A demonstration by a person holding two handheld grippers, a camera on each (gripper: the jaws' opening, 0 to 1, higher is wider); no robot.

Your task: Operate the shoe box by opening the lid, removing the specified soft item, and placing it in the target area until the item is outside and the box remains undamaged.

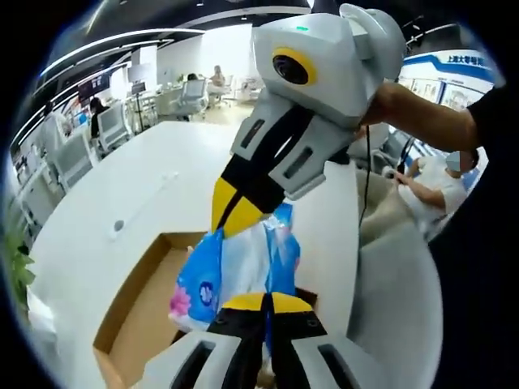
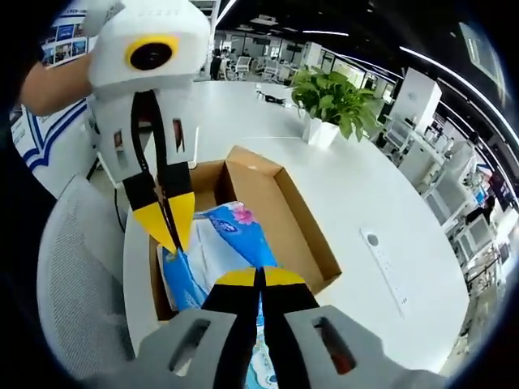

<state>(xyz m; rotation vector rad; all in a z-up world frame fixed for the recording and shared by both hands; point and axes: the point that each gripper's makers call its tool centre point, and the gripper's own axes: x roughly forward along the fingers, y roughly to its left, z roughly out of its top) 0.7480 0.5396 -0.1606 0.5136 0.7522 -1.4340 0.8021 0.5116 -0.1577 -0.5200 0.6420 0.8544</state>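
Lid open; both our grippers (image 1: 263,304) (image 2: 259,279) seemingly pinch the tissue pack (image 2: 223,243), over the box (image 2: 300,235), not yet placed.

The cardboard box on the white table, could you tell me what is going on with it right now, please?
A person is working with two handheld grippers over the open cardboard box on the white table. Both the left gripper and the right gripper have their jaws closed on a blue and white soft pack, which looks like tissues. The pack is partly raised but sits over the box, so it is not yet out. A potted plant stands beyond.
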